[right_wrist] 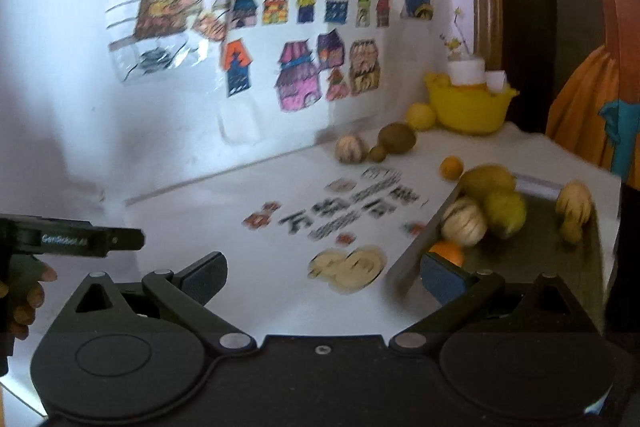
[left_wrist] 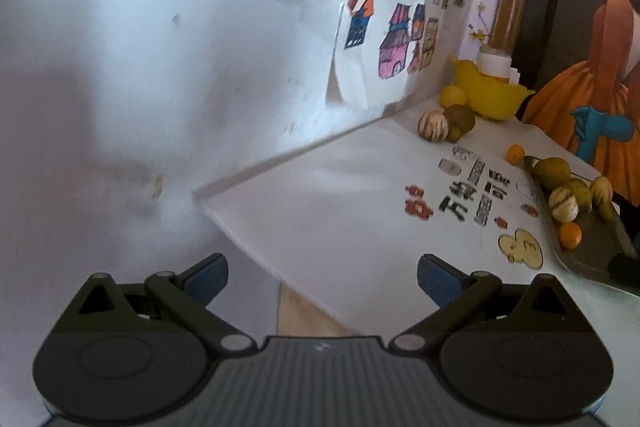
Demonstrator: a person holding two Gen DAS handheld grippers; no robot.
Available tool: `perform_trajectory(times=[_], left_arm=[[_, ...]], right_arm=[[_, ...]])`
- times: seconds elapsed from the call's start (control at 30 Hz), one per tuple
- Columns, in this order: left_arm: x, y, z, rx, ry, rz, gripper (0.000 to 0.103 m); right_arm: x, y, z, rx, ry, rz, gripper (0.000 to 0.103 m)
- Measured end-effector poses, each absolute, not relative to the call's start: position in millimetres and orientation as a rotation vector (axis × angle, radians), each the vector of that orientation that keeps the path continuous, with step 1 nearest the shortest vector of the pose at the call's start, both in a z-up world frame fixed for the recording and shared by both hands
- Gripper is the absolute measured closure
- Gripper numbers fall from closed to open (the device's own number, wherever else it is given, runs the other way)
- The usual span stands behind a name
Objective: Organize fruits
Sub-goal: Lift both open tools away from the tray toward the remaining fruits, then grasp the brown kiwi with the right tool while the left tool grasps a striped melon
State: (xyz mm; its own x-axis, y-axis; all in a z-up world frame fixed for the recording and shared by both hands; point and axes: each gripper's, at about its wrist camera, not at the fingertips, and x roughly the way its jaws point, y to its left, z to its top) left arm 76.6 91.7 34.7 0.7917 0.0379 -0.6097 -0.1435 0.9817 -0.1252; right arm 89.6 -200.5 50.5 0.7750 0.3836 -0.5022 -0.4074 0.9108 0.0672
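Observation:
A dark tray (right_wrist: 532, 255) (left_wrist: 592, 251) at the table's right holds several fruits: a striped cream melon (right_wrist: 464, 223), a green pear (right_wrist: 505, 213), an orange (right_wrist: 447, 251) and another striped fruit (right_wrist: 575, 203). By the far wall lie a striped melon (left_wrist: 433, 125), a brown kiwi (left_wrist: 460, 117) and a lemon (left_wrist: 453, 95) beside a yellow bowl (left_wrist: 490, 95). A small orange (left_wrist: 515, 154) sits alone on the table. My left gripper (left_wrist: 322, 277) hangs open off the table's left corner. My right gripper (right_wrist: 322, 277) is open over the table's near edge, its right finger near the tray.
The white table (left_wrist: 340, 195) has printed characters and stickers (left_wrist: 472, 195) in its middle. Children's drawings (right_wrist: 304, 67) cover the wall behind. A white cup (right_wrist: 466, 69) stands behind the yellow bowl. A hand (right_wrist: 24, 287) holding the other gripper shows at the right wrist view's left edge.

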Motion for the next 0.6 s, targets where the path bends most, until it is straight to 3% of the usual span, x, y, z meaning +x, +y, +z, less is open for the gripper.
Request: perform_trajectory(times=[0.6], left_arm=[[167.7,60.7,43.5,-0.075,0.667,-0.058,0.000]], right_arm=[[200.5,-235.4,86.9,-0.022,0.611,0.416,0.001]])
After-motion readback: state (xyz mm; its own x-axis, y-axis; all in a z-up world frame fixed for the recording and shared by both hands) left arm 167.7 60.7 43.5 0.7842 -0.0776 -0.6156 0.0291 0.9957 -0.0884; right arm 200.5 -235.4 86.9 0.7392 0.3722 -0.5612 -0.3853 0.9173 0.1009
